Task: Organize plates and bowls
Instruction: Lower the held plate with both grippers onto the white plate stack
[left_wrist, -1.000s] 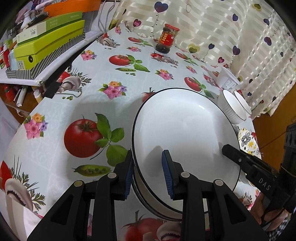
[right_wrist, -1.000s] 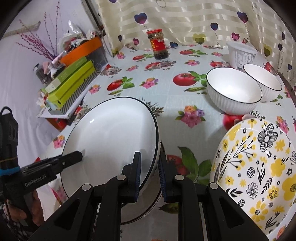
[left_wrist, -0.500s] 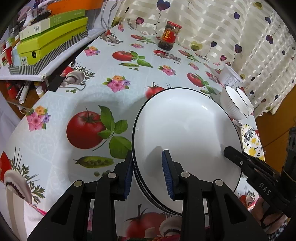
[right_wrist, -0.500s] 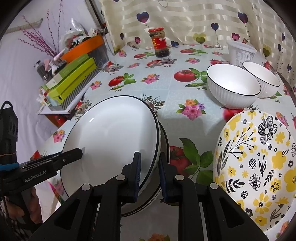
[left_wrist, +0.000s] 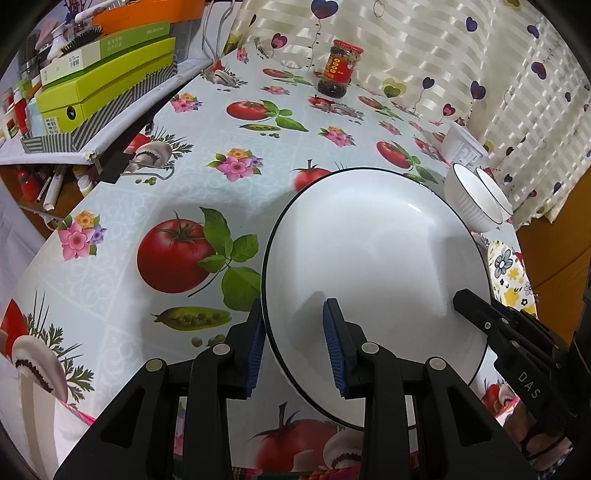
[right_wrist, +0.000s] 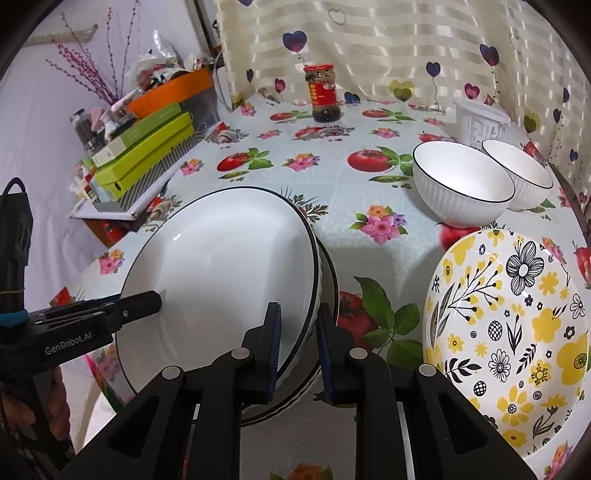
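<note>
A white plate with a black rim (left_wrist: 373, 258) (right_wrist: 221, 266) is held between both grippers above the tablecloth. My left gripper (left_wrist: 295, 343) is shut on its near-left rim. My right gripper (right_wrist: 297, 347) is shut on its opposite rim. In the right wrist view a second black-rimmed white plate (right_wrist: 327, 280) lies just under the held one. Two white ribbed bowls (right_wrist: 461, 184) (right_wrist: 524, 177) stand side by side at the back right; they also show in the left wrist view (left_wrist: 474, 199). A yellow floral plate (right_wrist: 509, 332) lies at the right.
A red-lidded jar (right_wrist: 323, 94) stands at the back by the heart-print curtain. A white plastic tub (right_wrist: 480, 122) stands behind the bowls. Green boxes (left_wrist: 107, 85) and an orange tray (right_wrist: 173, 92) are stacked on a shelf left of the table.
The held plate has lifted slightly and shifted; in the left wrist view the lower plate beneath it no longer shows. Both grippers keep their hold.
</note>
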